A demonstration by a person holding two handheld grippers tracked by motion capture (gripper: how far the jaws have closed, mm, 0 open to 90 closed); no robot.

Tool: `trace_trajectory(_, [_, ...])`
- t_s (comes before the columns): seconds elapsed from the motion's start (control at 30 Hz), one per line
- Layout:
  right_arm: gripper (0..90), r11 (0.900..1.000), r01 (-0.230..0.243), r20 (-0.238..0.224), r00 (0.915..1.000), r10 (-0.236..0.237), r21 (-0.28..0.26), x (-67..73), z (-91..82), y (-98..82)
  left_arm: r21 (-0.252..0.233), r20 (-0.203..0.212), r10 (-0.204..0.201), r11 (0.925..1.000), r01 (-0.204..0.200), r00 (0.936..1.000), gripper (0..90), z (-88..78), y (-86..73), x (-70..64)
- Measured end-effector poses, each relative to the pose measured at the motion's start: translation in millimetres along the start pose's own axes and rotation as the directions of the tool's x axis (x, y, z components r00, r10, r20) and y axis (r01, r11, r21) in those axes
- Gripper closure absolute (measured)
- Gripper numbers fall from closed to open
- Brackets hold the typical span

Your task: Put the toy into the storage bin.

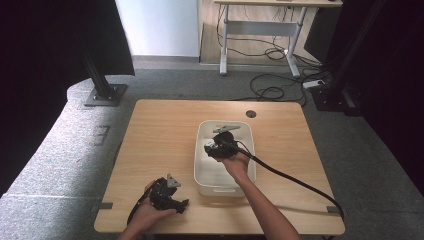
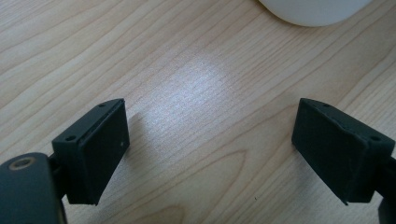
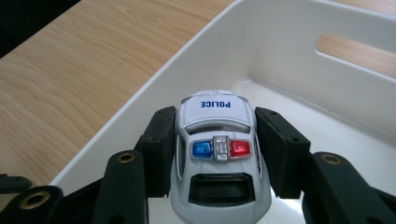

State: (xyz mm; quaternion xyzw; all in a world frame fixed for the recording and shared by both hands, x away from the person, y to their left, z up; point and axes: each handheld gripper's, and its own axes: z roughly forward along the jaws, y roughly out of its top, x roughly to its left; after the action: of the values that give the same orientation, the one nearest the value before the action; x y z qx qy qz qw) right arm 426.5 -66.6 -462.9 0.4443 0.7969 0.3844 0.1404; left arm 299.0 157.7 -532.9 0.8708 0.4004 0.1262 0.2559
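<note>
Left gripper (image 1: 184,204) rests on table (image 1: 160,130) near front edge, jaws spread wide, nothing between. White bin (image 1: 201,150) sits mid-table. Right gripper (image 3: 215,149) over bin, jaws pinching toy police car (image 3: 219,154) by its sides, held above the bin floor.

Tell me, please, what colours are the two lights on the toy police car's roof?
Blue and red, best seen in the right gripper view on the toy police car.
</note>
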Motion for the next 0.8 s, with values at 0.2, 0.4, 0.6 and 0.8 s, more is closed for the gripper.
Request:
trace_trajectory(0.2, [50.4,1.0,-0.018,0.004,0.9998,0.018,0.023,-4.3,8.7,0.8,0.0,0.001,0.001,1.0,-0.001,1.0,11.8,0.1,0.2,-0.3])
trace_trajectory(0.4, [50.4,0.999,-0.032,0.012,0.9994,0.031,0.043,-8.2,17.7,0.4,0.001,0.003,0.002,1.0,-0.002,1.0,11.8,0.2,0.4,-0.5])
trace_trajectory(0.6, [50.4,0.997,-0.032,0.02,0.9993,0.031,0.07,-8.6,27.1,-2.5,0.0,0.004,0.002,1.0,-0.002,1.0,11.8,0.3,0.4,-0.5])
trace_trajectory(0.8, [50.4,0.996,-0.017,0.031,0.9994,0.015,0.087,-6.7,31.9,-5.6,0.0,0.004,0.001,1.0,-0.001,1.0,11.8,0.5,0.4,-0.4])
